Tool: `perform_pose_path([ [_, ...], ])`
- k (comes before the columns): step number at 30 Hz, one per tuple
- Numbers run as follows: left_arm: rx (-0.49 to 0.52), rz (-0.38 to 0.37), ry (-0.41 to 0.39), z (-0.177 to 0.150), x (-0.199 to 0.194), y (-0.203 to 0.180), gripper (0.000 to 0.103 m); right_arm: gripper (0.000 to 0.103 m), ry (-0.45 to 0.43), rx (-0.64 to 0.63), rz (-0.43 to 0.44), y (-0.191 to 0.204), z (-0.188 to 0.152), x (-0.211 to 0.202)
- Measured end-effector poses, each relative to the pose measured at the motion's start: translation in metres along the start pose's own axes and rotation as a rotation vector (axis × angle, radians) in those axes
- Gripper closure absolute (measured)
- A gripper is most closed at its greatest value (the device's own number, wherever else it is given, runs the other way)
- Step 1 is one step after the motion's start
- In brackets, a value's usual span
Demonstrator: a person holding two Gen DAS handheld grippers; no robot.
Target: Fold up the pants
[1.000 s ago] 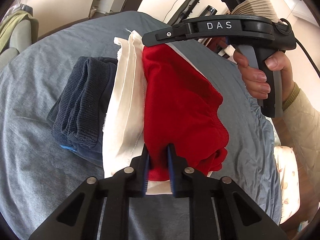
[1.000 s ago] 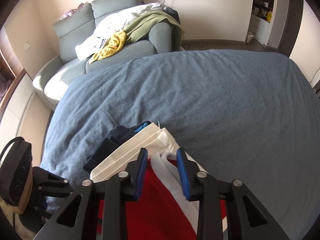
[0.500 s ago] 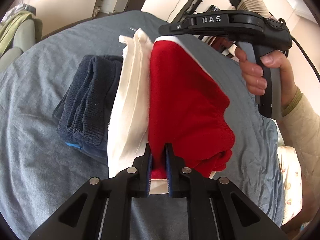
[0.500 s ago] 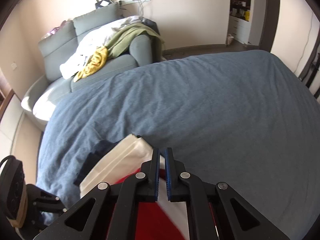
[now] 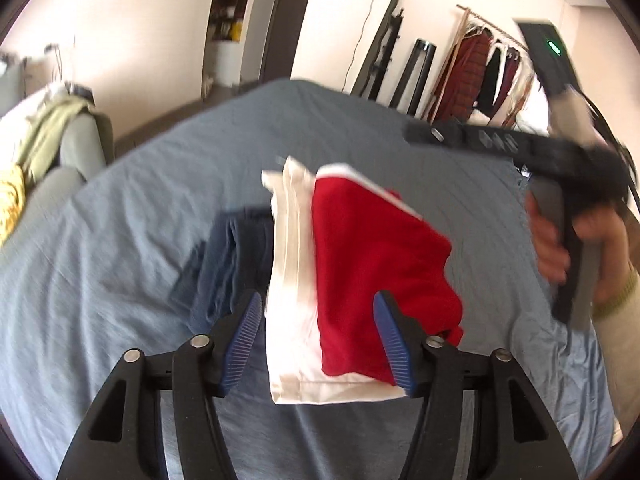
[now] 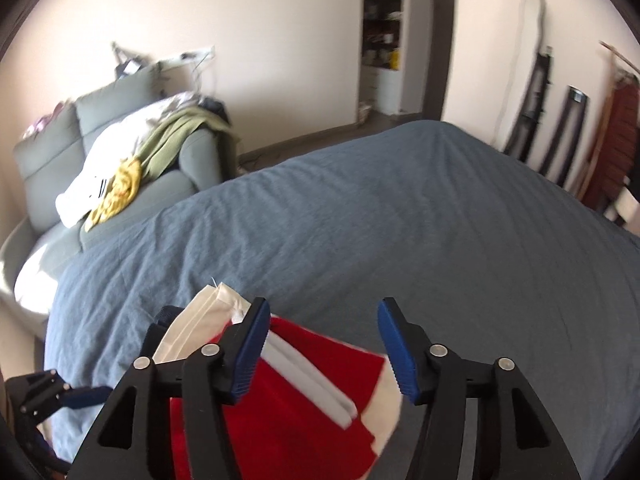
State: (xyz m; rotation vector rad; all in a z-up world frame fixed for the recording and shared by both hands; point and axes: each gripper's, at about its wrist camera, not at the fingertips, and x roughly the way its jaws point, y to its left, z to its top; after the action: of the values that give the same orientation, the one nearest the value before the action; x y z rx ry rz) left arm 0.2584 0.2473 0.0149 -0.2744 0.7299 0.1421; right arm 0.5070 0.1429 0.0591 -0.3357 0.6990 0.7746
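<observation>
While the blue bed cover lies bare over most of its width, the folded clothes sit in one cluster near the bed's near edge, leaving open room toward the far edge and the far corners. Beyond the far left corner stands a grey sofa heaped with laundry; along the far right side a clothes rack stands by the wall.

The left tongs point down at a slant over the near end of the cluster, and their jaws are opening: the blue pads stand apart on either side of the cloth without pressing it. The right tongs also point down at a slant over the other end, jaws opening too, with the red fabric below and between the pads but ungripped. In the left view the right hand wraps the pistol-style handle at the bed's right side, blurred, with a pale sleeve behind the wrist.

Three folded garments lie side by side, touching: the red pants with a white band, on the right of the cluster; one cream-white piece under and beside them; one dark navy piece on the left. Two tongs are in view, and one hand.
</observation>
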Motion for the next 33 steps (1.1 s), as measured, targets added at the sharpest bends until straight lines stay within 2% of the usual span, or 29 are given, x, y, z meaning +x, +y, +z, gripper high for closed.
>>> perform_pose_path([
  [1,0.017,0.011,-0.020,0.001,-0.005,-0.004,0.037,0.045,-0.012,0.019,-0.013,-0.002,-0.005,-0.010],
  [4,0.073,0.034,-0.078,0.001,-0.021,-0.015,0.031,0.032,-0.039,0.094,-0.053,-0.009,-0.026,-0.041],
  [8,0.129,0.055,-0.113,-0.003,-0.035,-0.029,0.028,0.030,-0.060,0.193,-0.122,-0.013,-0.063,-0.078],
  [12,0.170,0.063,-0.149,-0.015,-0.050,-0.047,0.020,0.025,-0.098,0.302,-0.213,-0.013,-0.108,-0.114],
  [14,0.189,0.071,-0.170,-0.024,-0.057,-0.057,0.016,0.018,-0.112,0.340,-0.244,-0.012,-0.124,-0.127],
  [17,0.210,0.066,-0.188,-0.040,-0.062,-0.070,0.010,0.017,-0.140,0.396,-0.286,-0.006,-0.153,-0.150],
  [24,0.249,0.085,-0.231,-0.085,-0.068,-0.094,0.000,0.012,-0.166,0.432,-0.321,0.004,-0.214,-0.180],
  [33,0.264,0.058,-0.301,-0.137,-0.068,-0.104,0.000,0.012,-0.235,0.427,-0.331,0.014,-0.280,-0.187],
])
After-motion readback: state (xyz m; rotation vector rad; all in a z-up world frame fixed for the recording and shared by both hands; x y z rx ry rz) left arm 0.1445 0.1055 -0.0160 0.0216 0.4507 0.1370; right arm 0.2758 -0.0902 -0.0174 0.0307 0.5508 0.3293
